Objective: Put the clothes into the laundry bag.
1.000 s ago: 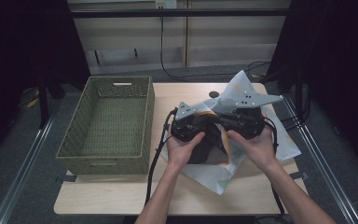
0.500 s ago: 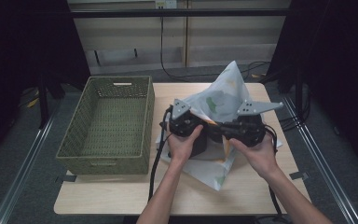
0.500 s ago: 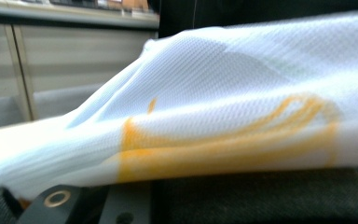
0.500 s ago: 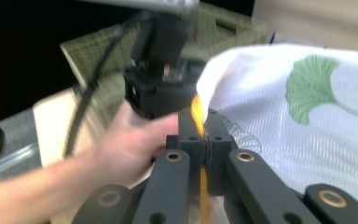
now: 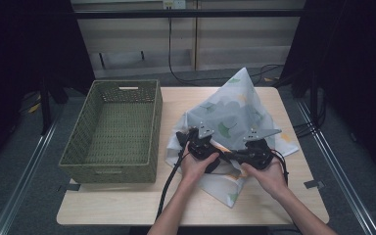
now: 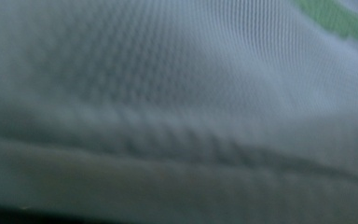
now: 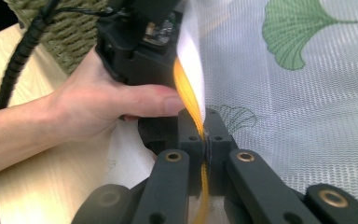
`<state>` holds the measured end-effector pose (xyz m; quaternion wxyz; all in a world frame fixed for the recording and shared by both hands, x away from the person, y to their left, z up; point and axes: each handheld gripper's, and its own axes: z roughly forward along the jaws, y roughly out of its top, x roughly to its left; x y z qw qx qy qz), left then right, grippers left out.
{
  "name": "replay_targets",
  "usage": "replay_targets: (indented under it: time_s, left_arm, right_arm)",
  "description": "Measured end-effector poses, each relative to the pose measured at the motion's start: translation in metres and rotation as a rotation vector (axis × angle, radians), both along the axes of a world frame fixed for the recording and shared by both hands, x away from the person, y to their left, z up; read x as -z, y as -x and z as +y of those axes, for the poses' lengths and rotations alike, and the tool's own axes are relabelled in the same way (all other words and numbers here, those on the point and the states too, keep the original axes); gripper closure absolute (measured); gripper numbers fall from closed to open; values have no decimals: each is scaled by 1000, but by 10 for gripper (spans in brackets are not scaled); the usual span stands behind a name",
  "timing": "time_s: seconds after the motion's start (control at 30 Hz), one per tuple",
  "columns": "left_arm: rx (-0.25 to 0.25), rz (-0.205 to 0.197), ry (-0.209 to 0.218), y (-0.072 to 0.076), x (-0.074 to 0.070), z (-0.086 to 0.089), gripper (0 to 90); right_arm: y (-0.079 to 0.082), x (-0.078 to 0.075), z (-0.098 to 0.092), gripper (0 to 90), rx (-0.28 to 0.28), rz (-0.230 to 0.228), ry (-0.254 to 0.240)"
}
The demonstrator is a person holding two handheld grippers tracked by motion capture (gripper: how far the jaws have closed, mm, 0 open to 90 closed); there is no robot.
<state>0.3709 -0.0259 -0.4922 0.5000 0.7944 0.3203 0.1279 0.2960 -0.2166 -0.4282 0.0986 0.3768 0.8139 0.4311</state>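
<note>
A white mesh cloth [image 5: 235, 105] printed with green leaves stands in a peaked heap on the right half of the table. My right gripper [image 7: 205, 135] is shut on the cloth's yellow hem [image 7: 189, 91], low over the table beside the left hand. In the high view the two grippers meet at the cloth's near side: left gripper [image 5: 217, 155], right gripper [image 5: 233, 157]. The left gripper's jaws have just been opening. Cloth [image 6: 177, 93] lies right against its camera and hides the jaws, so I cannot tell if fabric is between them.
A green woven basket [image 5: 155, 128] stands empty on the table's left half, close to the left hand. Black cables [image 5: 169, 183] trail from the grippers toward the near edge. Bare wood table [image 5: 122, 203] lies in front of the basket.
Both hands have come down toward the table and nearer the front edge, carrying the cloth. The cloth now rests on the table and peaks behind the grippers.
</note>
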Motion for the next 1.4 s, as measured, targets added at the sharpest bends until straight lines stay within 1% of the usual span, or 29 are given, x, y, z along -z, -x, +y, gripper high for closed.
replay_targets:
  time_s: [0.1,0.17,0.23,0.3,0.33,0.4,0.5,0.57,0.6,0.63,0.7,0.73,0.77,0.8,0.83,0.87,0.9,0.93,0.97,1.0,1.03,1.07,1.13,1.17,1.2,1.3,1.33,1.37,1.4]
  left_arm:
    - [22,8,-12,4,-6,6,445]
    - [50,4,-4,9,-13,13,328]
    - [78,-24,-9,17,-21,22,274]
    - [83,-51,-22,25,-28,32,235]
    - [81,-50,1,30,-32,38,211]
    - [78,-81,-3,39,-37,46,197]
    - [65,-99,-39,48,-36,52,191]
    - [48,-98,-114,52,-31,52,172]
    - [50,-103,-125,53,-26,52,160]
    - [31,-107,-144,53,-23,51,160]
    - [25,-85,-146,51,-18,52,139]
    - [23,-55,-153,47,-13,52,133]
    - [15,-49,-178,46,-12,52,127]
    - [6,-41,-188,44,-9,52,115]
    - [18,-23,-196,41,-7,53,100]
    - [10,-19,-223,39,-3,52,115]
    - [15,-23,-232,37,1,51,147]
    - [13,11,-267,34,7,48,187]
    - [13,37,-286,33,11,48,235]
    - [4,38,-310,33,13,48,321]
    - [-20,32,-295,33,13,50,404]
    - [-39,34,-275,31,12,53,531]
    - [-23,80,-213,25,9,59,739]
    - [-22,84,-206,25,8,59,780]
    - [-4,72,-190,25,5,58,804]
    - [34,81,-58,27,-8,58,830]
    - [57,77,-19,28,-17,56,831]
    - [63,65,-11,29,-23,54,833]
    - [76,54,14,30,-33,50,834]
  right_arm:
    - [-2,4,1,887,-1,7,7]
    - [-2,4,-2,886,-1,4,-3]
    - [-2,4,-4,887,4,-1,-9]
    - [-3,3,-6,886,9,-5,-11]
    - [-3,3,-7,886,16,-3,-9]
    - [-4,4,-8,886,21,-5,-7]
    - [-4,3,-9,885,23,-10,-1]
    - [-4,2,-10,885,24,-11,-3]
    - [-4,2,-10,884,24,-13,-2]
    - [-4,2,-11,884,25,-11,-5]
    - [-4,2,-12,883,23,-11,-6]
    - [-4,1,-12,883,25,-13,-5]
    - [-3,1,-12,883,24,-17,-3]
    - [-3,1,-12,883,22,-16,-3]
    - [-3,1,-13,883,23,-16,-4]
    - [-3,1,-13,883,24,-15,-3]
    - [-3,1,-13,883,21,-15,-2]
    - [-3,1,-13,883,21,-17,-2]
    - [-3,0,-12,883,20,-22,-3]
    - [-3,-1,-12,884,18,-21,-3]
    - [-2,-2,-12,884,18,-21,-8]
    - [-2,-3,-11,884,16,-27,-8]
    - [-2,-6,-10,885,13,-33,-13]
    - [-2,-8,-8,885,12,-33,-18]
    - [-2,-9,-7,885,7,-39,-20]
    - [-1,-15,1,886,-15,-55,-31]
    - [0,-17,2,886,-19,-62,-34]
    - [1,-20,5,887,-26,-72,-42]
    - [2,-22,7,887,-29,-75,-49]
